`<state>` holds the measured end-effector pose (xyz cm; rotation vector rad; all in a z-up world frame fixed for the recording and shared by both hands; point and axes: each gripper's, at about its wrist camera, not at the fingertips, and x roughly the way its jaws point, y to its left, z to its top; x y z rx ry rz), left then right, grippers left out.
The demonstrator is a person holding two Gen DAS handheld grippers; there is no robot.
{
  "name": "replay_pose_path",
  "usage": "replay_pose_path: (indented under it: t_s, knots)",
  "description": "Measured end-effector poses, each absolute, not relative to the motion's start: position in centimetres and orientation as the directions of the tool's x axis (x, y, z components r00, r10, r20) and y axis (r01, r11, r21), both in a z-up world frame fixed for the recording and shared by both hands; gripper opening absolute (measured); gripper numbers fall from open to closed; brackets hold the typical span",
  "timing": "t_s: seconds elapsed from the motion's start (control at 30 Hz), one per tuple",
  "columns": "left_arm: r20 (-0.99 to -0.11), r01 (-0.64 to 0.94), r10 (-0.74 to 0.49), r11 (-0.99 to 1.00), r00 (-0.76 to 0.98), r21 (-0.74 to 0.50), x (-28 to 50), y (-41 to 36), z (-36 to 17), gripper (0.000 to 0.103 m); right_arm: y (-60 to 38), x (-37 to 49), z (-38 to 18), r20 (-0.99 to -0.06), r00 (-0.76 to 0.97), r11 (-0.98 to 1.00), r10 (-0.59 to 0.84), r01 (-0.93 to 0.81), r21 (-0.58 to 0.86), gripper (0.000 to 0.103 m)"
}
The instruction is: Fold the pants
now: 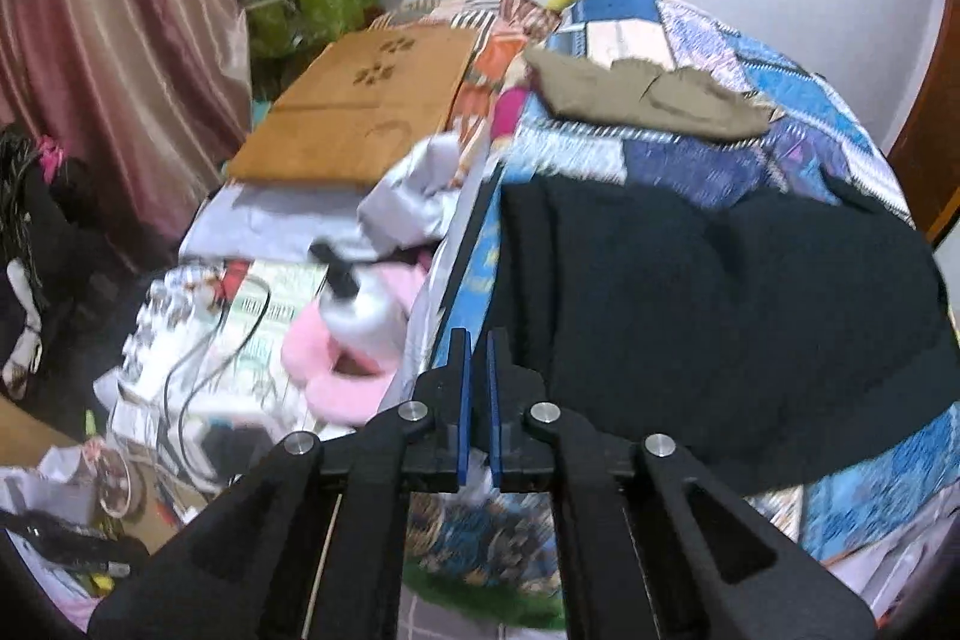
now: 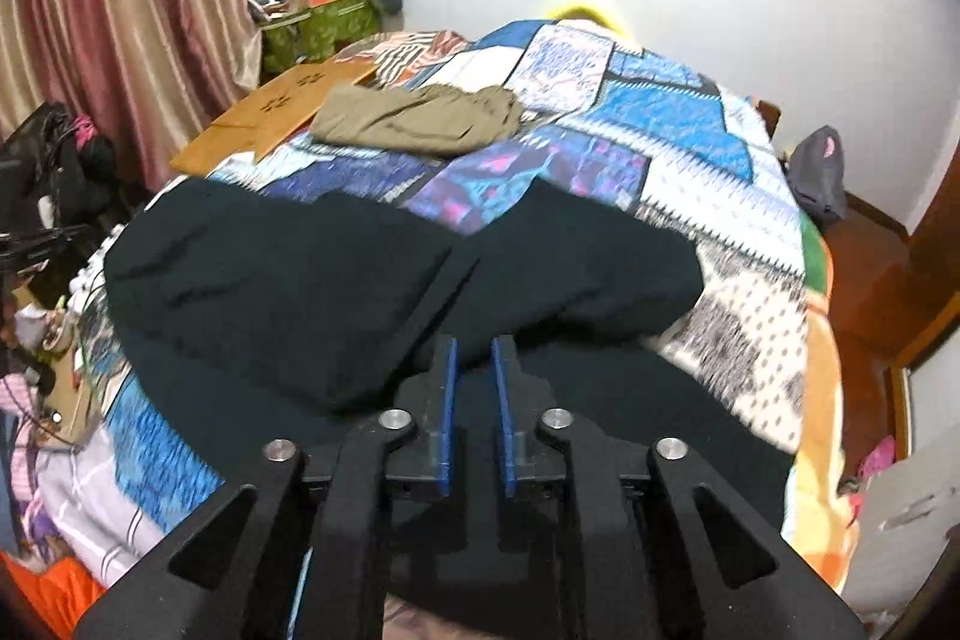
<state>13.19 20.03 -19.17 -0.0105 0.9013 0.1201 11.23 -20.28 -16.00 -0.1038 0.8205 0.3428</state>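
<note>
A bed with a blue patchwork quilt fills both views. Across its near edge lie the dark pants, spread wide from the left edge toward the right, with a fold or seam line running diagonally through the middle. Farther up the bed, toward the left edge, sits a smaller bundle of khaki pants, already gathered into a compact shape, touching a flat sheet of brown cardboard that lies along the left edge. Beyond that edge are a striped curtain and a clutter of bags. The right gripper hangs over the near part of the dark pants, its blue fingers slightly apart with nothing pinched between them. The left gripper hovers at the bed's left edge, beside the dark pants, its fingers together and empty.
</note>
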Motion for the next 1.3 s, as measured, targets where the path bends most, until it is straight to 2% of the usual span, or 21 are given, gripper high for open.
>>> replay_pose_path:
  t_s: [0.1, 0.17, 0.23, 0.3, 0.4, 0.5, 0.83, 0.97, 1.07, 1.2, 1.3]
  knots:
    - [-0.773, -0.075, 0.074, 0.997, 0.63, 0.034, 15.2, 18.5, -18.1, 0.015, -20.4, 13.4, -15.4, -0.721, 0.651, 0.947, 0.239, -0.321, 0.024, 0.041]
    - [-0.766, -0.046, 0.05, 0.999, 0.641, 0.026, 16.6, 17.1, -17.6, 0.026, -20.4, 15.1, -15.3, -0.721, 0.655, 0.951, 0.226, -0.307, 0.02, 0.047]
    - [-0.759, -0.016, 0.031, 1.0, 0.65, 0.027, 18.4, 15.5, -17.3, 0.047, -20.3, 17.3, -15.5, -0.733, 0.646, 0.955, 0.213, -0.295, 0.017, 0.048]
    - [-0.752, 0.005, 0.022, 0.999, 0.659, 0.034, 19.9, 14.1, -17.1, 0.059, -20.2, 19.1, -15.8, -0.746, 0.632, 0.956, 0.213, -0.293, 0.024, 0.048]
    - [-0.747, 0.046, -0.008, 0.998, 0.665, 0.031, 22.4, 12.1, -17.2, 0.065, -19.9, 22.3, -16.7, -0.765, 0.61, 0.954, 0.209, -0.3, 0.022, 0.049]
    - [-0.752, 0.067, -0.027, 0.997, 0.659, 0.023, 25.2, 10.4, -17.8, 0.076, -19.5, 25.2, -17.8, -0.788, 0.577, 0.952, 0.213, -0.303, 0.035, 0.05]
    - [-0.789, 0.102, -0.066, 0.995, 0.61, -0.004, 32.4, 7.7, -22.4, 0.078, -17.2, 34.0, -24.7, -0.896, 0.399, 0.93, 0.193, -0.366, 0.037, 0.051]
    - [-0.811, 0.107, -0.057, 0.994, 0.582, 0.006, 33.8, 7.2, -24.5, 0.078, -17.0, 35.9, -26.7, -0.924, 0.302, 0.902, 0.234, -0.422, 0.091, 0.064]
    - [-0.821, 0.123, -0.064, 0.992, 0.568, 0.008, 34.2, 6.8, -25.6, 0.078, -17.2, 35.9, -26.6, -0.923, 0.305, 0.897, 0.234, -0.434, 0.084, 0.056]
    - [-0.82, 0.138, -0.068, 0.99, 0.568, 0.014, 33.9, 6.2, -25.9, 0.078, -18.0, 35.4, -26.5, -0.912, 0.348, 0.911, 0.219, -0.408, 0.063, 0.026]
    - [-0.817, 0.149, -0.071, 0.989, 0.573, 0.018, 33.6, 5.6, -25.4, 0.078, -18.9, 35.8, -26.4, -0.906, 0.363, 0.921, 0.219, -0.385, 0.068, 0.013]
